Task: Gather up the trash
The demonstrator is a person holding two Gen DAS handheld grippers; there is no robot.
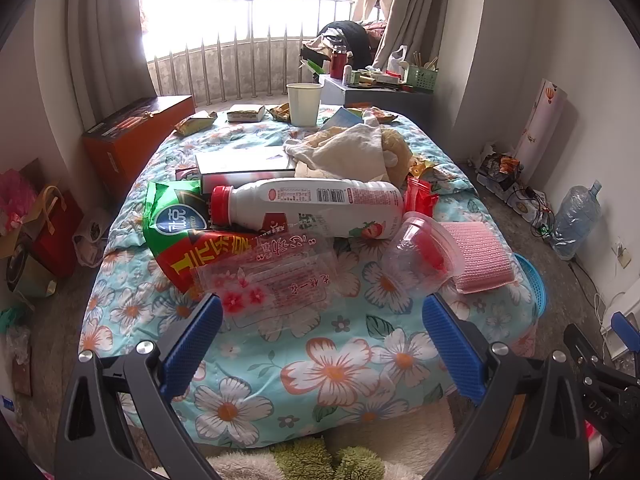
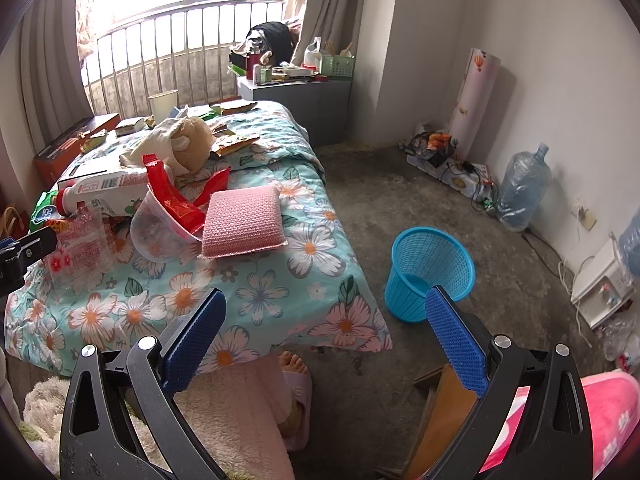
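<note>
Trash covers the near half of the bed (image 1: pixel 340 364), and as far as the pictures show, none of it has been collected: the blue basket (image 2: pixel 430 272) on the floor at centre right of the right wrist view looks empty.

Your left gripper (image 1: pixel 322 344) hangs over the foot of the bed with its jaws spread wide and nothing between them. Just above it in the left wrist view lies a clear plastic wrapper (image 1: pixel 272 280) printed with red flowers; the left blue finger tip sits at its lower edge, though you cannot tell whether they touch. Above that wrapper, at centre, a white strawberry drink bottle (image 1: pixel 312 206) with a red cap lies on its side, resting partly on a green and red snack bag (image 1: pixel 180 232). To the right of centre, a clear plastic cup (image 1: pixel 418 258) is tipped over with a red wrapper (image 2: pixel 172 196) inside, leaning against a pink sponge (image 1: pixel 478 256).

Your right gripper (image 2: pixel 324 336) is also spread and empty, held low over the bed's corner and the floor, with the basket just behind its right finger.

Further up the bed, a paper cup (image 1: pixel 305 104) stands upright among small snack packets (image 1: pixel 194 124).

Everything is probably still to be done.
</note>
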